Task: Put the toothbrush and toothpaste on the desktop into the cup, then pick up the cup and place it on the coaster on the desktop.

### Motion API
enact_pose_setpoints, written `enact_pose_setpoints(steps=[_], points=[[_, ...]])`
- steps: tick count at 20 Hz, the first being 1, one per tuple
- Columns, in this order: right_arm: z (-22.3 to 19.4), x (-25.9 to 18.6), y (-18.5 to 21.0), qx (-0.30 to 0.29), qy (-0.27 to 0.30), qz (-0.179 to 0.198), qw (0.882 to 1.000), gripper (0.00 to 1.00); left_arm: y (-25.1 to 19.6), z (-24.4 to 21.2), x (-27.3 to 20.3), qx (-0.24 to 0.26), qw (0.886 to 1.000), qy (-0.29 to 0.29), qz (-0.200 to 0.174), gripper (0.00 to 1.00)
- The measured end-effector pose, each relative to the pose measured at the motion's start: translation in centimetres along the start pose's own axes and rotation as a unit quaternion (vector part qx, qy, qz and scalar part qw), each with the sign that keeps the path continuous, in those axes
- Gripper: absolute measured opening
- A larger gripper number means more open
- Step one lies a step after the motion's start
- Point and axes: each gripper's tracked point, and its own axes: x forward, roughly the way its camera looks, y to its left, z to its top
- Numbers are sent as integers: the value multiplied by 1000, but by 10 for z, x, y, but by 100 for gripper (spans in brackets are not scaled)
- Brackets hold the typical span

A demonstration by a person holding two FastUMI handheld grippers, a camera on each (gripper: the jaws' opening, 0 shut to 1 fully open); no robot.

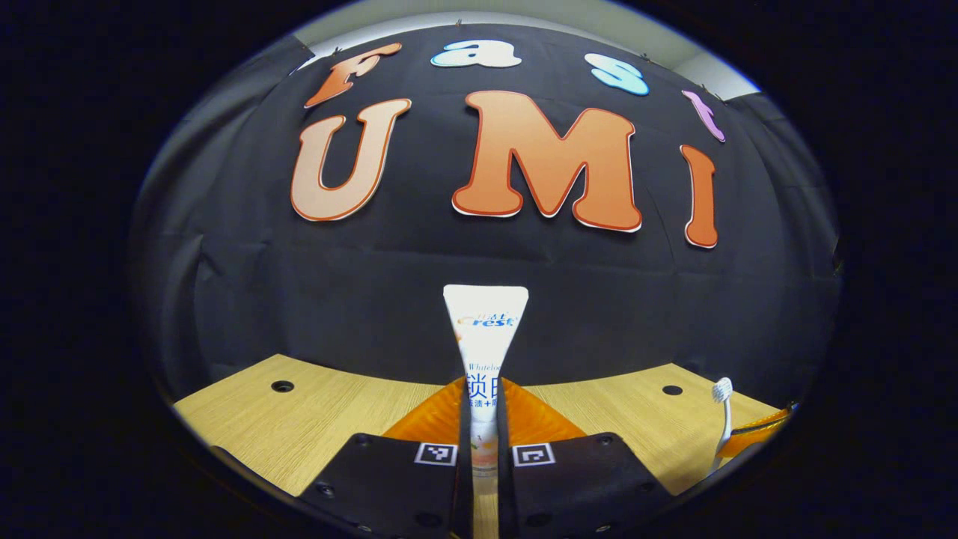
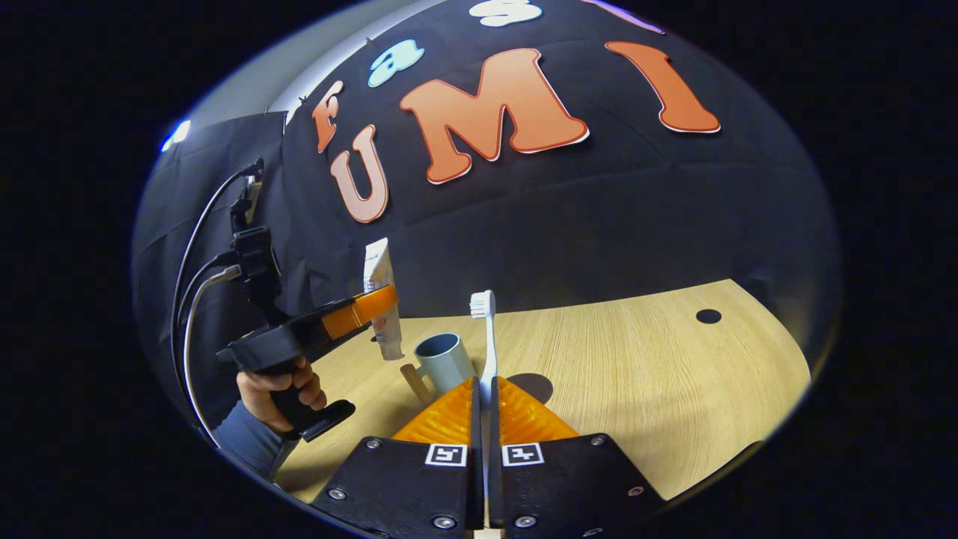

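1. Toothpaste (image 1: 484, 352) stands upright, clamped between our left gripper (image 1: 484, 419) jaws; in the right gripper view it hangs above the surface (image 2: 636, 359) just left of the cup (image 2: 443, 359).
2. Toothbrush (image 2: 488, 337) is pinched bristles-up in our right gripper (image 2: 485, 397) jaws, just beside the cup.
3. We judge the step as loading the cup; both items are lifted, neither is inside yet.
4. Next we need each item carried over the cup's mouth, lowered in, and the jaws eased apart without tipping the cup.
5. We cannot make out the coaster for certain.
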Motion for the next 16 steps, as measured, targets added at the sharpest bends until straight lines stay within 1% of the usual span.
enact_pose_setpoints(steps=[4, 6, 9, 13, 16], points=[[-2, 10, -6, -7, -1, 2, 1000, 3, -8, -11, 26, -13, 1000, 0, -11, 12], [0, 14, -9, -7, -1, 1, 1000, 2, -9, -16, 37, -13, 1000, -2, -9, 12], [7, 17, -10, -11, -16, 0, 1000, 2, -8, -24, 53, -20, 1000, -10, -8, 12], [17, 23, -10, -15, -36, -3, 999, 2, 2, -44, 61, -28, 1000, 0, 5, 12], [23, 29, -5, -22, -51, -4, 998, 2, 7, -60, 66, -40, 999, 13, 6, 12]])
